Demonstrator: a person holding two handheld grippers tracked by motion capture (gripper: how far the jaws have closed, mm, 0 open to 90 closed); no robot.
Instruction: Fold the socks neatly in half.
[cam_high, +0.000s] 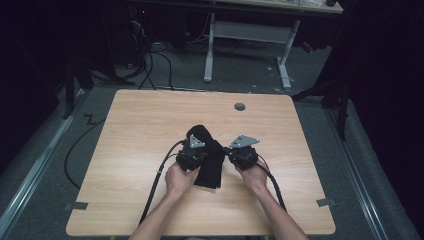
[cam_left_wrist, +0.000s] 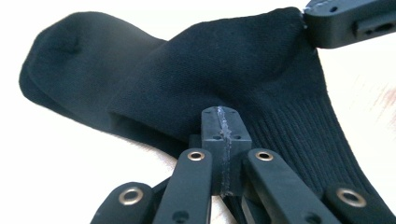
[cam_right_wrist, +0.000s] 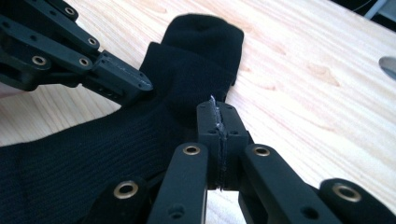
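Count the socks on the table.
1 for certain: a black sock mid-table, pinched by the left gripper and right gripper. Layered edges suggest a second may lie beneath.

The sock (cam_right_wrist: 140, 140) is showing matt black ribbed knit cloth; the tabletop (cam_right_wrist: 303, 84) is showing smooth pale wood grain; the fingers (cam_right_wrist: 205, 130) are looking like matt black plastic.

Setting is reading as a lab or test bay, not a home. A light wooden table (cam_high: 150, 115) with a round cable port (cam_high: 240, 106) is standing alone on grey carpet (cam_high: 240, 75). Black cables (cam_high: 150, 70) are trailing across the floor toward dark equipment at the back. A second desk on a white metal frame (cam_high: 250, 35) is sitting behind. Surroundings are lying in darkness, with light falling on the work surface alone.
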